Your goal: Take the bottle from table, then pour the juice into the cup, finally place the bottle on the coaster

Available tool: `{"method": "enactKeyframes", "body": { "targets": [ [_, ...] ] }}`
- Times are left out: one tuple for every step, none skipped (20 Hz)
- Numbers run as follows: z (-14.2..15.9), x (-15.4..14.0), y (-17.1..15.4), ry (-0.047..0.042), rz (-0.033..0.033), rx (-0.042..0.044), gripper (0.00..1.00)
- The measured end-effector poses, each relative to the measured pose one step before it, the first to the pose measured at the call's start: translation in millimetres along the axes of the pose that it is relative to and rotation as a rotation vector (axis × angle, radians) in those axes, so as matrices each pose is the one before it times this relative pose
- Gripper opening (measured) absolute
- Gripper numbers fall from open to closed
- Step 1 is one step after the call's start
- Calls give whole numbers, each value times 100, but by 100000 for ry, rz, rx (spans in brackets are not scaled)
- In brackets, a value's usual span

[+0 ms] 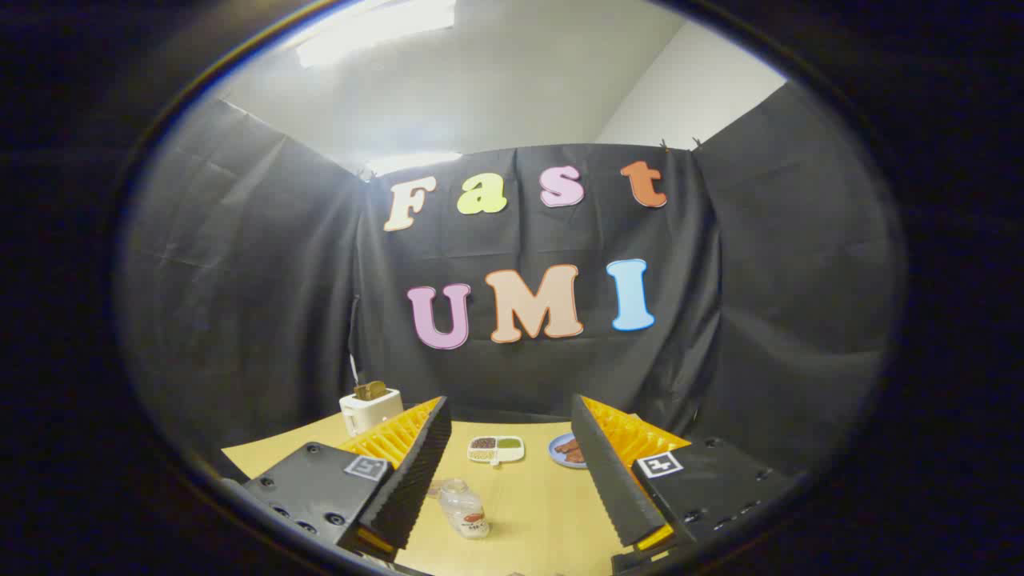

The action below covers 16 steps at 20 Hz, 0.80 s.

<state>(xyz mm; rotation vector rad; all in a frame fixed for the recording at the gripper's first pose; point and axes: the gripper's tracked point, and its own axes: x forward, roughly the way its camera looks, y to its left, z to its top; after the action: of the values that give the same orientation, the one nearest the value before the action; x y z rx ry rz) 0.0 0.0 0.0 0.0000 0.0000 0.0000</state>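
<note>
Gripper (512,472) fingers spread wide, holding nothing, raised above table (552,512) | clear bottle (465,510) upright just ahead, nearer left finger | step: reach for bottle | advice: lower, centre bottle between fingers, close on body below cap.

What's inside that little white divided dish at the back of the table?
The divided dish holds a dark reddish-brown filling in one compartment and an olive-green one in another; what they are is too small to tell. It lies beyond the open gripper, past the bottle.
</note>
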Motion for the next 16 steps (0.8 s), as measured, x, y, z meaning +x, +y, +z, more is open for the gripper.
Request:
{"method": "enactKeyframes", "body": {
  "targets": [
    [164, -248, 412, -11, 537, -968, 96],
    [50, -230, 300, 94, 86, -1054, 96],
    [44, -171, 268, 262, 157, -969, 96],
    [-72, -43, 320, 159, 244, -844, 96],
    [90, -104, 217, 112, -29, -631, 96],
    [-119, -81, 138, 354, 15, -386, 96],
    [-1, -95, 248, 199, 250, -121, 96],
    [90, -44, 169, -54, 67, 35, 96],
    [64, -34, 79, -31, -207, -49, 96],
    [-134, -5, -91, 62, -588, -161, 96],
    [-107, -117, -149, 292, -926, -276, 96],
    [-284, -22, 77, 638, -201, -378, 96],
    [-150, -11, 242, 431, 275, -95, 96],
    [-82, -25, 59, 253, -15, 229, 96],
    [-66, -65, 97, 284, 156, 268, 96],
    [-121, 44, 61, -61, -225, 275, 96]
  ]
}}
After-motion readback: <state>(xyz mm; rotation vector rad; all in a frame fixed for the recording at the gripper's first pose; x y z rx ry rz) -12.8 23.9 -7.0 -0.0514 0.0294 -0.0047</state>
